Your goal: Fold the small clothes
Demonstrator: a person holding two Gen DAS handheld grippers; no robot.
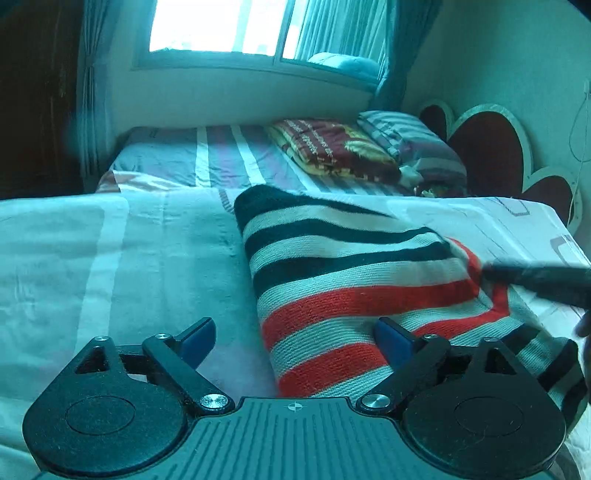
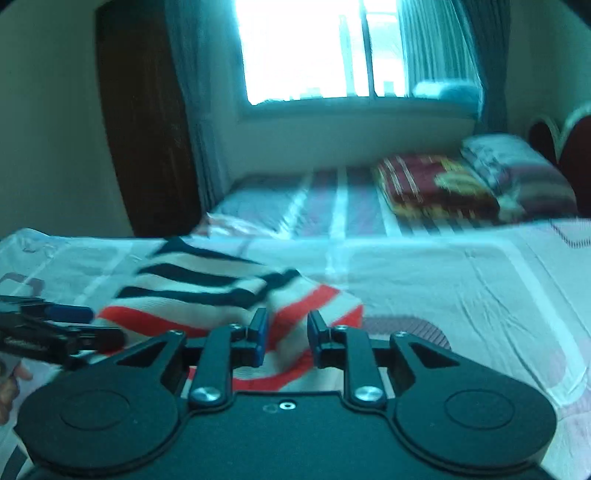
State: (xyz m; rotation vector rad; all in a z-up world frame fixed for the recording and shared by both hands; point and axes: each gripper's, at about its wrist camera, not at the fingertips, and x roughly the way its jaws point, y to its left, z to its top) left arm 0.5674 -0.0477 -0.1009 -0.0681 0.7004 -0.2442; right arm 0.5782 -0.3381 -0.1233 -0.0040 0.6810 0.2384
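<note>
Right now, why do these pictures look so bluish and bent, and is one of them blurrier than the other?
Left wrist view: a teal cast, the window blown out white, fisheye bending the bed edge, yet the striped knit sweater is crisp. Right wrist view: the same cast and glare at the window, but the sweater and far pillow are smeared by blur, most likely motion.

- One striped knitted garment [image 1: 351, 291] – black, white and red bands – lying on the near bedsheet [image 1: 110, 258].
- Two grippers: the left gripper [image 1: 295, 338] with jaws spread wide, the right gripper [image 2: 284, 338] with a narrow gap between its blue pads.
- One folded red-and-yellow blanket [image 1: 332, 147] on the far bed.
- One striped pillow [image 1: 406, 136] beside it.
- One window [image 1: 229, 26].
- One dark wardrobe [image 2: 144, 122] – by the curtain.
</note>
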